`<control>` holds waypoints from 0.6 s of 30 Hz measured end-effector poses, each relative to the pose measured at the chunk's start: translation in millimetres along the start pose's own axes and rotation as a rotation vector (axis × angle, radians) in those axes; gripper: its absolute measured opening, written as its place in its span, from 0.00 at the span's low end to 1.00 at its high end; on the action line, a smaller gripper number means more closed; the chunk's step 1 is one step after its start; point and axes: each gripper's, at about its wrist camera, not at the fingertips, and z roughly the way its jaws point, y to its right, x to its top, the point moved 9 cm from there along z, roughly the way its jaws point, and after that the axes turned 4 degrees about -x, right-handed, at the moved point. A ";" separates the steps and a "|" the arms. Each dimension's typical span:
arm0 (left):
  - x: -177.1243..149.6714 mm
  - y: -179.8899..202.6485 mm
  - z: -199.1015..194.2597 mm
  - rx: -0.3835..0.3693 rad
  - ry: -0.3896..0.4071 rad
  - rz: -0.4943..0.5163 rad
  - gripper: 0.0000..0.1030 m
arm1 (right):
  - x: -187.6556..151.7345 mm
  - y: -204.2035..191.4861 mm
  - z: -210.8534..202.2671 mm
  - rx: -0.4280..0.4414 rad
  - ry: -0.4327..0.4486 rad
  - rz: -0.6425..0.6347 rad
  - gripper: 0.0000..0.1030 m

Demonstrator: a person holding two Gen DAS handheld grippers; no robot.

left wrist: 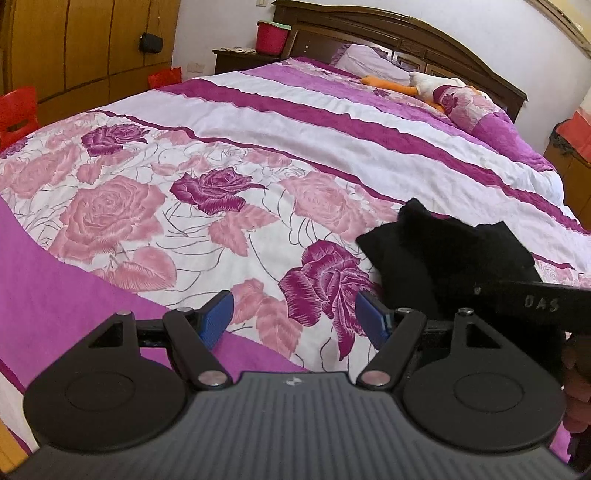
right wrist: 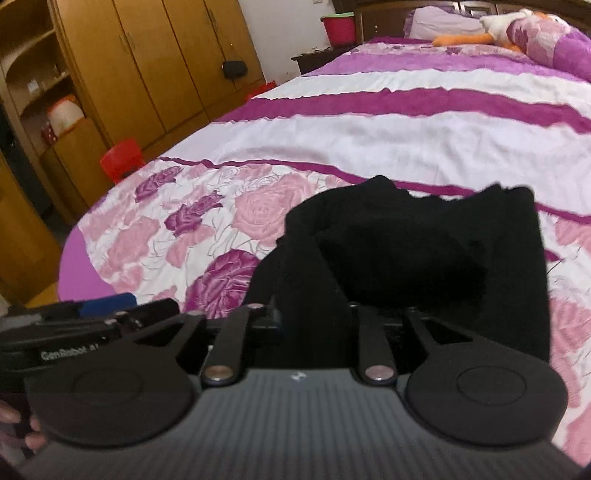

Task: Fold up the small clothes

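Observation:
A black garment (left wrist: 443, 251) lies crumpled on the rose-patterned bed cover (left wrist: 122, 206) near the bed's front right. My left gripper (left wrist: 295, 317) stands open just left of it, its blue pads (left wrist: 218, 317) over bare cover with nothing between them. In the right wrist view the black garment (right wrist: 406, 243) fills the middle and drapes over the front of my right gripper (right wrist: 314, 299). The cloth hides its fingertips, so its grip cannot be read. The right gripper's dark housing (left wrist: 535, 304) lies across the garment in the left wrist view. The left gripper's blue pad (right wrist: 105, 304) shows at the lower left.
A plush duck (left wrist: 428, 85) and pillows lie by the wooden headboard (left wrist: 406, 33). A red bucket (left wrist: 271, 35) sits on the nightstand. Left of the bed stand a red stool (left wrist: 18, 114) and a wooden wardrobe (left wrist: 92, 44). A hand (right wrist: 22, 432) holds the left gripper.

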 end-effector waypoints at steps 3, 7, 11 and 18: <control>0.8 3.6 -1.0 -0.015 0.005 0.006 0.75 | 2.0 -3.6 -15.0 0.058 0.023 0.044 0.44; 3.8 14.1 -6.9 -0.037 0.019 0.014 0.75 | 6.0 -9.4 -42.6 0.149 0.056 0.075 0.46; 7.9 28.3 -16.8 -0.059 0.041 0.026 0.75 | 9.1 -6.8 -69.8 0.186 0.100 0.069 0.46; 23.4 72.7 -30.3 -0.122 0.073 0.116 0.75 | 7.8 34.7 -101.8 0.062 0.167 0.066 0.46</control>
